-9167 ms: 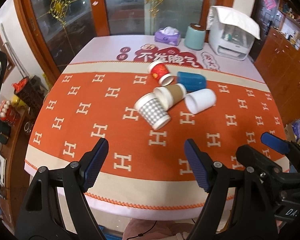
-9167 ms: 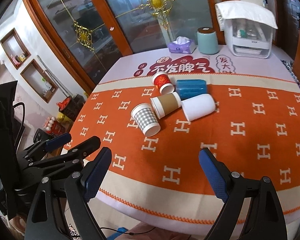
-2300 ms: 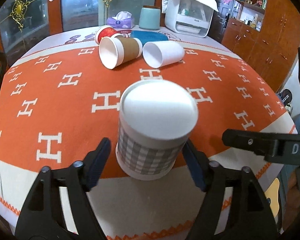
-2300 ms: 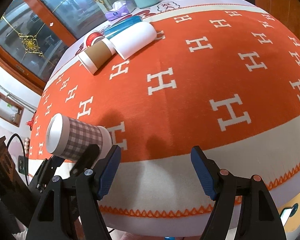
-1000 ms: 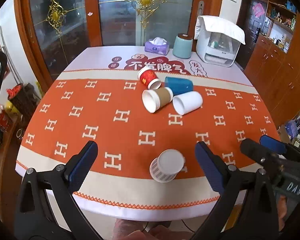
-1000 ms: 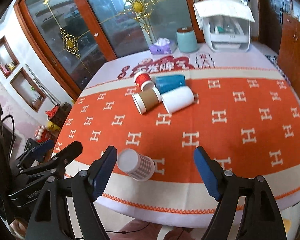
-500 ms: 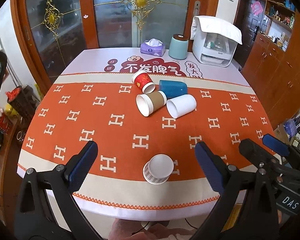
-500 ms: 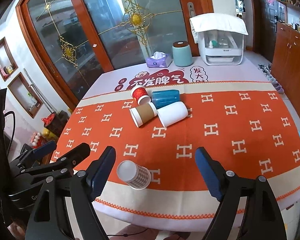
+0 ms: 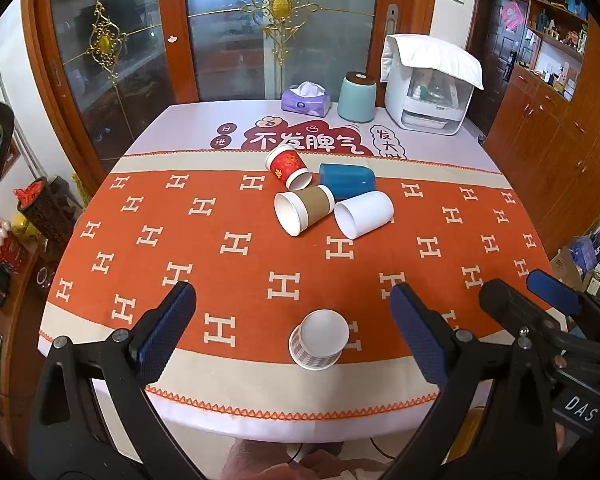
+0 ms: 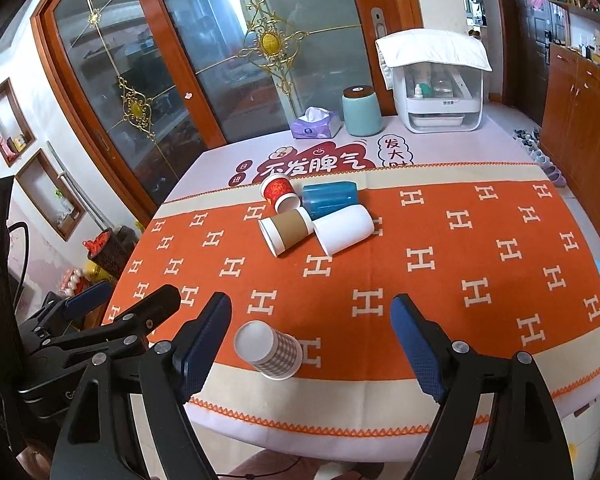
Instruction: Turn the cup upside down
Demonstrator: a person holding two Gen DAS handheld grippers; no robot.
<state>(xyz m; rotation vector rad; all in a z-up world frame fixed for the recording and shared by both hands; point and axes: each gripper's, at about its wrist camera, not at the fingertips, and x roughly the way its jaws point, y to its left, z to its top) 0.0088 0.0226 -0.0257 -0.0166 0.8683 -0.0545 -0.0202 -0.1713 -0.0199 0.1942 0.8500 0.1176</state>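
A grey checked paper cup [image 9: 318, 340] stands upside down, base up, near the front edge of the orange cloth; it also shows in the right wrist view [image 10: 269, 349]. My left gripper [image 9: 292, 334] is open and empty, held back above the front edge. My right gripper [image 10: 312, 340] is open and empty too. Further back lie a brown cup [image 9: 303, 209], a white cup [image 9: 363, 213], a red cup [image 9: 288, 166] and a blue cup [image 9: 346, 180], all on their sides.
At the table's far end stand a purple tissue box [image 9: 305, 100], a teal canister [image 9: 357, 96] and a white appliance [image 9: 428, 88]. Wooden cabinets [image 9: 548, 128] are on the right, glass doors behind.
Both grippers have pulled a little further back and up from the table. The checked cup stays upside down where it was set; the other cups have not moved.
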